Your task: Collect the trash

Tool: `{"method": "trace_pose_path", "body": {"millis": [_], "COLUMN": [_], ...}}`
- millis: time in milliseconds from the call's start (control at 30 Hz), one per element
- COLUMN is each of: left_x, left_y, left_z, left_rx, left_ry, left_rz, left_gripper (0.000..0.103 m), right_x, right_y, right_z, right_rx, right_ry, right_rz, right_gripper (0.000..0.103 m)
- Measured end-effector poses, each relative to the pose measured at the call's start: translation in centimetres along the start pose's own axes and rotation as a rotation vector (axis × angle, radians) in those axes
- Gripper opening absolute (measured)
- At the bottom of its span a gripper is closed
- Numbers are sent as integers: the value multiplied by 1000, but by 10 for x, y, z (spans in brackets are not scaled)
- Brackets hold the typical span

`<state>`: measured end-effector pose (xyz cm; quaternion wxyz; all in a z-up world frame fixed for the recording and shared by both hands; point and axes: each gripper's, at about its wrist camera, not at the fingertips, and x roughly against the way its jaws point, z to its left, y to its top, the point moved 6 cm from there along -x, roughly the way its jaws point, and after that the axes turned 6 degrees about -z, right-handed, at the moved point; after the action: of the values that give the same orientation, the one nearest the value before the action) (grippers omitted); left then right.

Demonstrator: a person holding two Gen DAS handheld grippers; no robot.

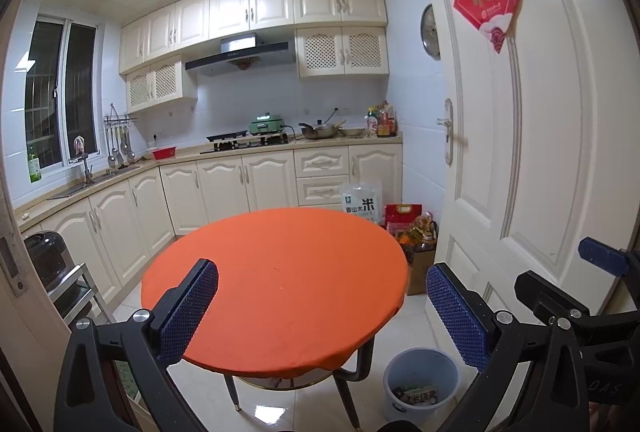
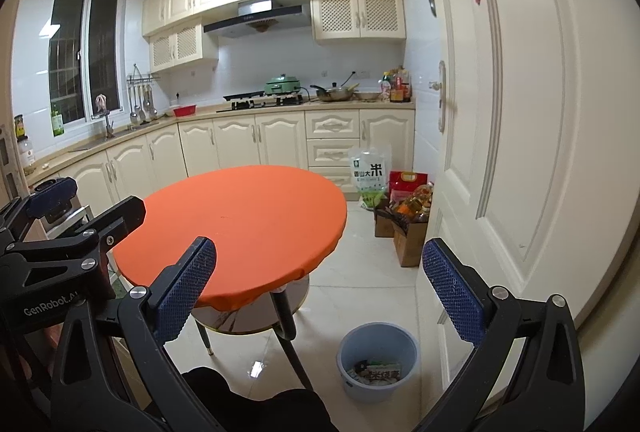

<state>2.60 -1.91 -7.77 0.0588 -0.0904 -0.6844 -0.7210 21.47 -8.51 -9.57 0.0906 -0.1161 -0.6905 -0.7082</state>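
A round table with an orange cloth (image 1: pixel 276 284) (image 2: pixel 240 216) stands in the kitchen, its top bare. A blue-grey bucket (image 1: pixel 422 368) (image 2: pixel 378 346) sits on the floor to the table's right, with wrappers (image 1: pixel 418 394) (image 2: pixel 376 370) lying in it. My left gripper (image 1: pixel 320 308) is open and empty, held above the table's near edge. My right gripper (image 2: pixel 320 292) is open and empty, above the floor between table and bucket. The right gripper also shows at the right edge of the left wrist view (image 1: pixel 568 296), and the left gripper at the left edge of the right wrist view (image 2: pixel 80 228).
A white door (image 1: pixel 540 152) (image 2: pixel 520 132) stands open on the right. Cardboard boxes with oil bottles and rice bags (image 1: pixel 416 232) (image 2: pixel 404 204) sit by it. Cream cabinets (image 1: pixel 240 184) and counter line the far wall. A metal rack (image 1: pixel 76 292) stands at left.
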Motion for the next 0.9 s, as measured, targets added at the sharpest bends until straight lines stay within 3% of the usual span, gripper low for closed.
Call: {"method": "trace_pose_path", "body": {"millis": [900], "left_x": [-8], "left_y": [0], "left_z": [6], "left_rx": [-9], "left_ry": [-4], "left_rz": [-20], "left_gripper": [102], "right_x": [3], "right_y": [1], "right_z": [2], "right_rx": [4], "right_ry": [-11], "right_rz": [-2], "right_gripper": [103]}}
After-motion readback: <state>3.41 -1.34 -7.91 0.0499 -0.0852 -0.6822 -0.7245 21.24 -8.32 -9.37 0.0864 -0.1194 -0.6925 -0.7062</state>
